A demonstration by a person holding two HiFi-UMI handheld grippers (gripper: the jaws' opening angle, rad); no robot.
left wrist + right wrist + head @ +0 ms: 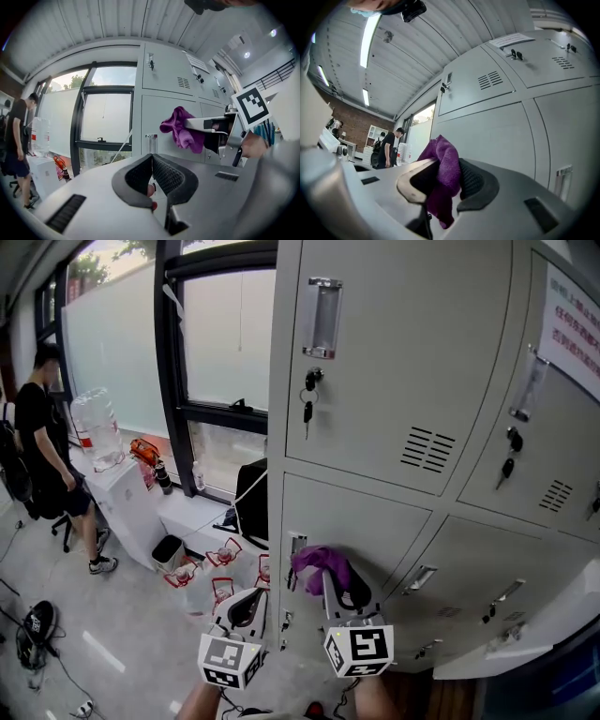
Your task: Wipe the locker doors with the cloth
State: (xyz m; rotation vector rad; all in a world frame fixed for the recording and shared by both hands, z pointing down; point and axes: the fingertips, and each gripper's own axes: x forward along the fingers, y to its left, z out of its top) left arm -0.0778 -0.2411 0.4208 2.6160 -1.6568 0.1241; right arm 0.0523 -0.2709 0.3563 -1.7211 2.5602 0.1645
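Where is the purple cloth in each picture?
Head view: the purple fabric cloth is low in the middle, in front of a lower grey locker door, in the right hand-held gripper.
Left gripper view: right of the middle, held out by the other gripper.
Right gripper view: bottom middle, pinched between the jaws.
Shared landmark: the slotted vent in the upper grey metal locker door.

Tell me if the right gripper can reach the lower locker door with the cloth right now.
Probably yes. The right gripper, shut on the purple cloth, points at the lower locker door with nothing between them; the left gripper sits off to the side.
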